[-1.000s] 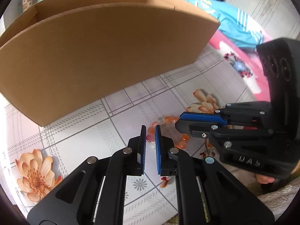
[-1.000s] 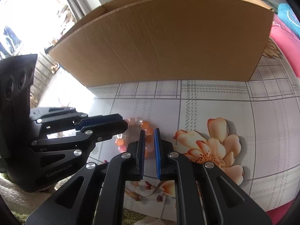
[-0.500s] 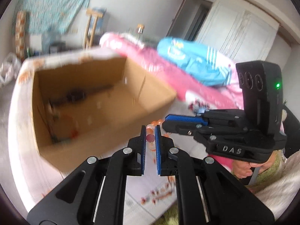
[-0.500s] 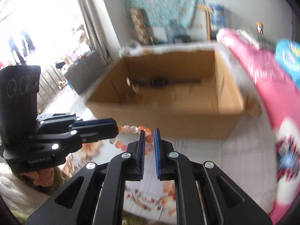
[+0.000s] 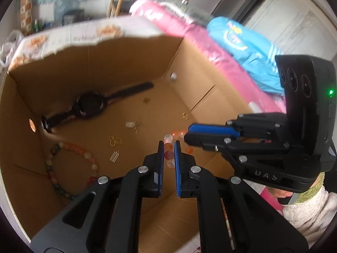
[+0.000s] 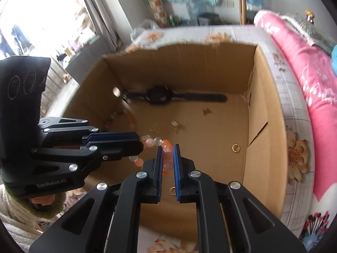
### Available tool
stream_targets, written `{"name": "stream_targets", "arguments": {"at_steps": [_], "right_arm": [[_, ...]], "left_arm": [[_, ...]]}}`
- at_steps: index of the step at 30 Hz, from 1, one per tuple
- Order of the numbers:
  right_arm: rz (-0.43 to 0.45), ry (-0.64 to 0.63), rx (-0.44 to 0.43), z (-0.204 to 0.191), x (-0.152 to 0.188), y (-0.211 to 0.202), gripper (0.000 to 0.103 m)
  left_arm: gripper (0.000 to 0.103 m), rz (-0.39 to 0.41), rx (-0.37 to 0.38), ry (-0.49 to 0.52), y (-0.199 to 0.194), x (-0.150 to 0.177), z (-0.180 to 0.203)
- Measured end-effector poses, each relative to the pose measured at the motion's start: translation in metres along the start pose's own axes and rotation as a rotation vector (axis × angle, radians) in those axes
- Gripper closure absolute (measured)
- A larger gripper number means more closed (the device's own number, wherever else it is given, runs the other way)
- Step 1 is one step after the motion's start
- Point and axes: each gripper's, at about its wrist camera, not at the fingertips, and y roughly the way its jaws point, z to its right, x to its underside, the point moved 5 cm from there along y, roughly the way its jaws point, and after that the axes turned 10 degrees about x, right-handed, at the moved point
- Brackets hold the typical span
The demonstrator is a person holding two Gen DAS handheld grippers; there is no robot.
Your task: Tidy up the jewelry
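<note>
While over the box (image 5: 189, 97) | both fingers (image 5: 161, 154) pinch bead bracelet (image 5: 168, 147) between them, nearly closed

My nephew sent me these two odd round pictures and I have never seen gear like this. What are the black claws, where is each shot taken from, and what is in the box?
No robot here: a person holds a two-finger tool in each hand, and each tool carries a wide-angle camera that looks along its own fingers. One picture comes from the left gripper, the other from the right gripper, so each view also shows the other tool off to one side.

Both are pinched on the same orange beaded bracelet, held above an open cardboard box.

On the box floor lie a black wristwatch, another beaded bracelet with orange and greenish beads, a gold ring and several small gold charms. The box stands on a flowered tablecloth.
</note>
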Motion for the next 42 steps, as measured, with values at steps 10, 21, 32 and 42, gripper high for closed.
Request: {"name": "stream_targets", "arguments": {"at_steps": [10, 21, 32, 42], "right_arm": [[0.059, 0.097, -0.024, 0.022, -0.002, -0.012, 0.092], [0.317, 0.331, -0.083, 0.059, 0.041, -0.104, 0.066], [0.361, 0.219, 0.254, 0.014, 0.092, -0.118, 0.017], [0.401, 0.194, 0.479, 0.0, 0.086, -0.124, 0.007]], "left_arm": [[0.094, 0.071, -0.021, -0.004, -0.018, 0.004, -0.003], [0.037, 0.288, -0.115, 0.104, -0.098, 0.029, 0.032], [0.011, 0.414, -0.278, 0.107, -0.13, 0.063, 0.055], [0.01, 0.422, -0.557, 0.054, -0.131, 0.07, 0.045]]}}
